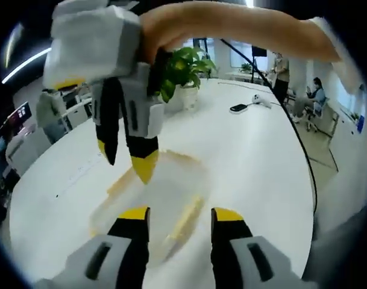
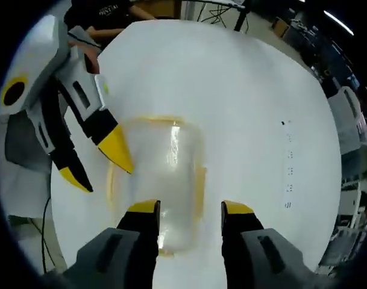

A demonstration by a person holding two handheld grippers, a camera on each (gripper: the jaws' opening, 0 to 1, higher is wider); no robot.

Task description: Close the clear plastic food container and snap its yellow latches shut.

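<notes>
Where the left gripper view looks across a white table (image 1: pixel 249 156), the clear container (image 1: pixel 156 201) lies flat on it just past the left gripper (image 1: pixel 181 215), whose yellow-tipped jaws stand apart with nothing between them. The container's lid looks to be on, though blur makes it hard to be sure, and yellow latches (image 1: pixel 184 223) run along its edges. The right gripper (image 1: pixel 128 161) comes down from the upper left, held by a person's hand (image 1: pixel 189 27); its jaws are apart, and one yellow tip hangs just over the container's far edge. Whether it touches cannot be told. Farther back stand a potted plant (image 1: pixel 184 72) and a dark phone (image 1: pixel 238 108), with people seated at the far right.

In the right gripper view, the container (image 2: pixel 165 180) sits on the table (image 2: pixel 261 108) directly ahead of the right gripper (image 2: pixel 190 209), partly between its separated jaws, which grip nothing. The left gripper (image 2: pixel 97 164) enters from the left, jaws apart, its nearer yellow tip over the container's left rim. A yellow strip (image 2: pixel 199 186) shows on the container's right side.
</notes>
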